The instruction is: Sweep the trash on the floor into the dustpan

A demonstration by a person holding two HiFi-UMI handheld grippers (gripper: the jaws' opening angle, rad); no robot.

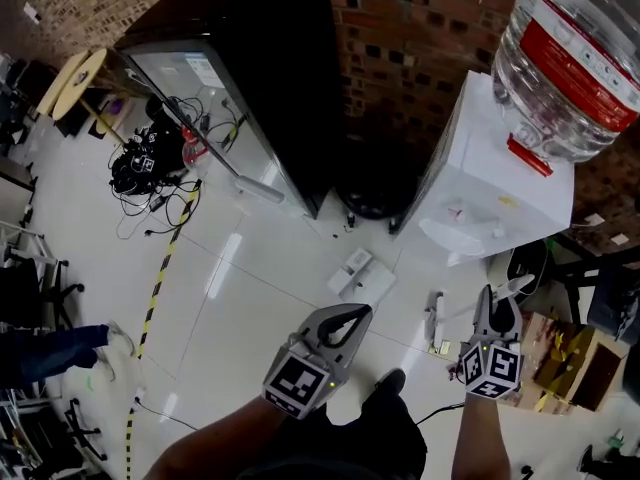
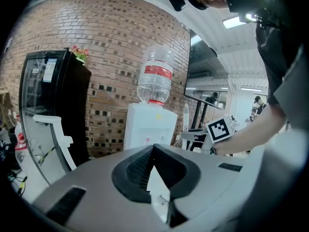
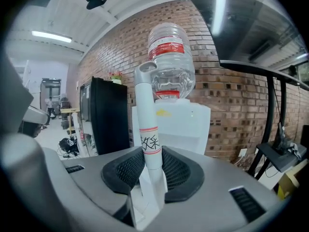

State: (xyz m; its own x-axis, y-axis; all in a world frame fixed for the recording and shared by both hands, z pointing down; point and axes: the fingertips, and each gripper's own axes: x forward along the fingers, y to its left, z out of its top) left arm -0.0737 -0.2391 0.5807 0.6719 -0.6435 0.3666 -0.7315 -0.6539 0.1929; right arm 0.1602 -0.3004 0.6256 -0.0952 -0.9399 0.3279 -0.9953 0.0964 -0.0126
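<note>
A flat white carton [image 1: 358,273] lies on the pale floor ahead of both grippers, with a few small scraps nearer the wall. My right gripper [image 1: 490,303] [image 3: 152,173] is shut on a white tube handle [image 3: 147,129] with a red-banded label. The handle rises straight up between the pads, and I cannot tell which tool it belongs to. A thin white stick [image 1: 433,318] lies on the floor just left of that gripper. My left gripper [image 1: 352,313] [image 2: 157,178] hangs above the floor, shut, with nothing seen between its pads. No dustpan shows plainly.
A white water dispenser [image 1: 490,208] with a big bottle stands by the brick wall, and a black glass-door fridge [image 1: 270,78] is to its left. Cables [image 1: 150,163] and yellow-black tape [image 1: 160,268] lie at the left. Cardboard boxes [image 1: 570,363] sit at the right. My shoe [image 1: 385,388] is below.
</note>
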